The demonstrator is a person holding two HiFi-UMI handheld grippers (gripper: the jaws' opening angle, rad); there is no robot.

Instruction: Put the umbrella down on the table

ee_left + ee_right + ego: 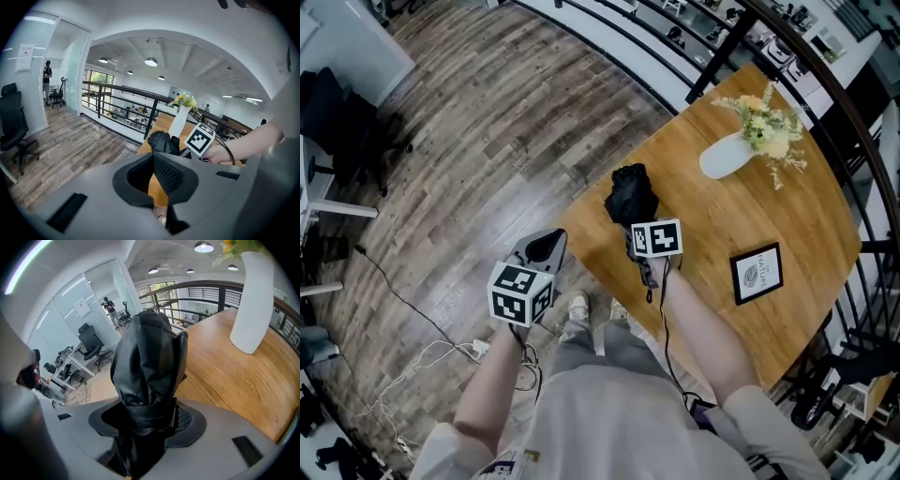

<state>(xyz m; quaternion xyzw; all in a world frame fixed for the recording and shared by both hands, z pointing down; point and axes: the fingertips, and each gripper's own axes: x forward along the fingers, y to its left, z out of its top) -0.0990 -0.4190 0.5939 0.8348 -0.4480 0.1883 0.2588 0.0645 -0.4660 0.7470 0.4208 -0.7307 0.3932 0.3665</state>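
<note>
A folded black umbrella (632,195) stands with its top over the near left corner of the wooden table (722,216). My right gripper (636,228) is shut on its lower part, by the strap. In the right gripper view the umbrella (147,357) rises straight out of the jaws of that gripper (145,416) and hides the pads. I cannot tell whether the umbrella touches the table. My left gripper (548,246) hangs left of the table's corner over the floor, shut and empty. From the left gripper (153,159) I see the umbrella (161,140) ahead.
A white vase (727,155) with yellow flowers lies toward the table's far side. A black-framed picture (757,272) lies at the right. A black railing (825,84) runs behind the table. A black office chair (337,122) stands far left on the wooden floor.
</note>
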